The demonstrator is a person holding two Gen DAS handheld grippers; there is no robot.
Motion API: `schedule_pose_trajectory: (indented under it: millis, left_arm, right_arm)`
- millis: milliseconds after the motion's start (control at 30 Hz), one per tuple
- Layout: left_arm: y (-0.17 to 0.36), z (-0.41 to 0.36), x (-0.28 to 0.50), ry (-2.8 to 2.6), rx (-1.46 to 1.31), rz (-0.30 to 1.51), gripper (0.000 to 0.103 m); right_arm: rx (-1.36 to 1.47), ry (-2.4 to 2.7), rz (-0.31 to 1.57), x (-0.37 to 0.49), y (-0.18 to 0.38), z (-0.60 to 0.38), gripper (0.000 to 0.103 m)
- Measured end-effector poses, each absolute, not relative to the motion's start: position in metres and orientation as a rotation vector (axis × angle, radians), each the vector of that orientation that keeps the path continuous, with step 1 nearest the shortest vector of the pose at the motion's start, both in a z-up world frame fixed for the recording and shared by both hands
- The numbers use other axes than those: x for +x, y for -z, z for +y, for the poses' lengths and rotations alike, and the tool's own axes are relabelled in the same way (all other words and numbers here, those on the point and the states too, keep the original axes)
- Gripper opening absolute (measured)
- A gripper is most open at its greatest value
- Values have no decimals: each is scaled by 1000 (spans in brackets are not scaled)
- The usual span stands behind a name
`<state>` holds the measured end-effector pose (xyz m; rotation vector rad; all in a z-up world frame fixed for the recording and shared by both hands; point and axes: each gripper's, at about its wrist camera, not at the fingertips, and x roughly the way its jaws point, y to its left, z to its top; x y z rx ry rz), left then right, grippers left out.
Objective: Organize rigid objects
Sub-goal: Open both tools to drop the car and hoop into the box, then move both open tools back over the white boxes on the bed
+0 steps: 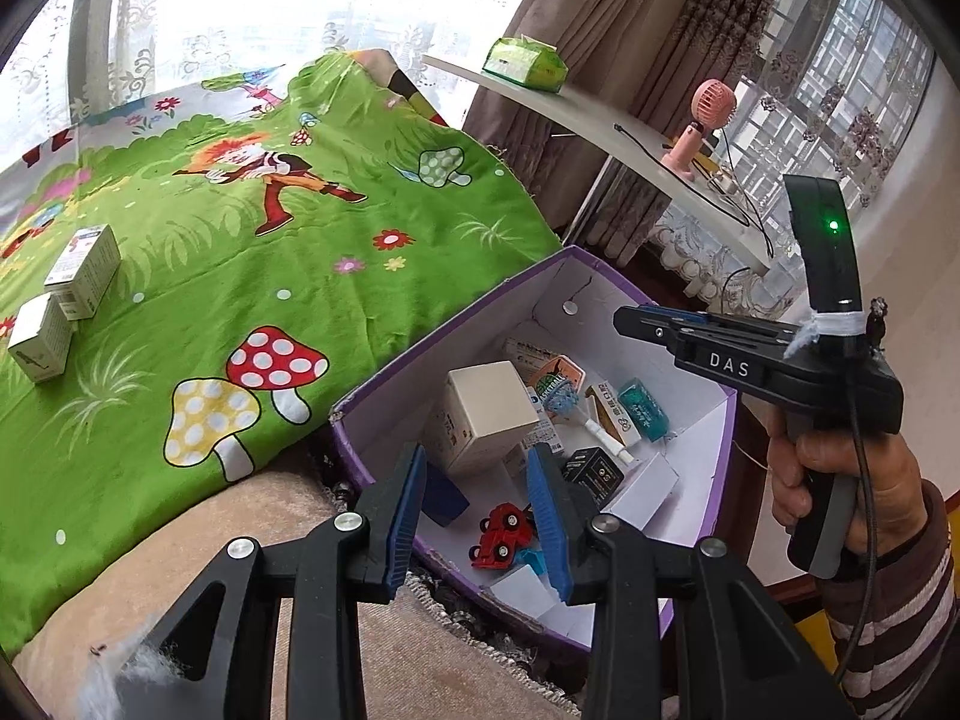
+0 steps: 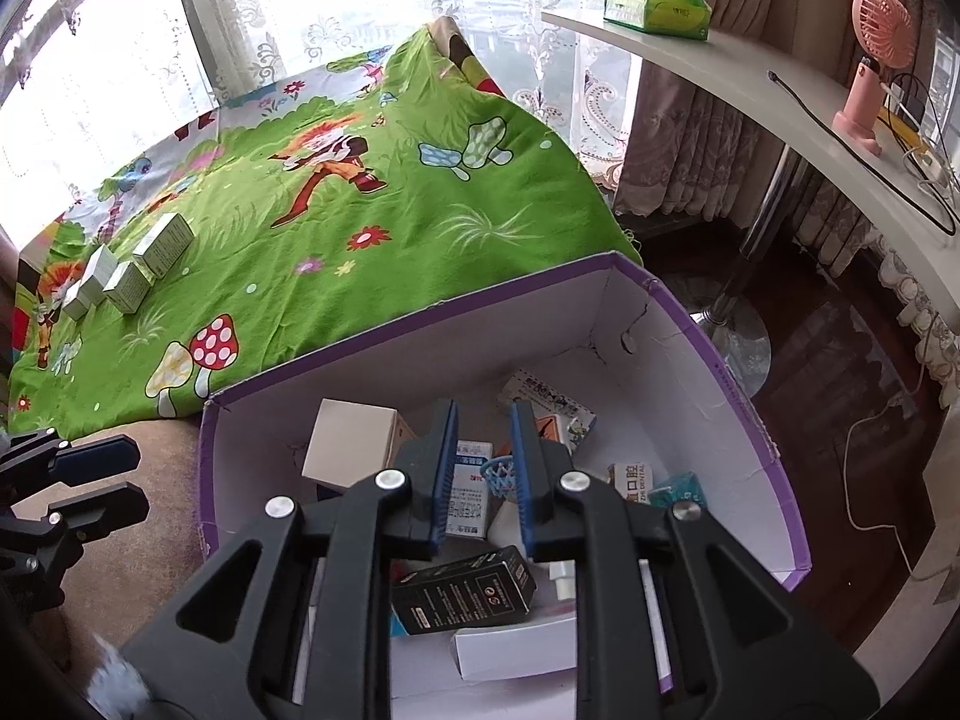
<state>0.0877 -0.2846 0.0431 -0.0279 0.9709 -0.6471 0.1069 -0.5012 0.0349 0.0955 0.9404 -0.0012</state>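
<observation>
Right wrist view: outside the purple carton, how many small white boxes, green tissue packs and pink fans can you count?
small white cardboard boxes, on the green cartoon-print blanket: 4
green plastic tissue pack, on the curved white shelf: 1
pink handheld fan, on the same shelf: 1
Total: 6

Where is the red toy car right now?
In the left wrist view, the red toy car lies inside the purple-rimmed cardboard box, at its near end, beside a dark blue block.

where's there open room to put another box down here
The green mushroom blanket lies bare between the small white cartons and the purple storage box. Inside that box it is crowded: beige carton, black carton, red toy car.
</observation>
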Motion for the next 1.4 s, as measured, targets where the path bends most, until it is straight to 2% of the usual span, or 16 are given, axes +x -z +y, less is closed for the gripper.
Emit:
schedule_pose_trajectory:
  millis: [167, 433, 533, 600, 667, 1033, 1233, 1400]
  left_arm:
    - [-45, -262, 93, 596, -58, 957, 37]
    - [-46, -215, 102, 503, -122, 941, 37]
    - [-47, -196, 104, 469, -137, 931, 37]
    - [-47, -181, 106, 444, -150, 925, 37]
    - [-48, -166, 108, 420, -158, 919, 37]
    - [-42, -79, 119, 256, -194, 902, 37]
    - [-42, -35, 130, 177, -222, 886, 37]
    - [-43, -7, 143, 119, -243, 869, 37]
  right_arm:
    - [67, -25, 937, 110, -38, -482, 29]
    - [26, -105, 952, 118, -36, -438, 30]
    - [21, -140, 945, 120, -37, -421, 42]
    - [8, -150, 932, 122, -40, -408, 56]
    - [3, -166, 925, 125, -42, -396, 59]
    - [-94, -250, 929, 145, -45, -322, 59]
    - [-58, -279, 949, 163, -43, -295, 60]
    - [-63, -302, 932, 175, -46, -266, 63]
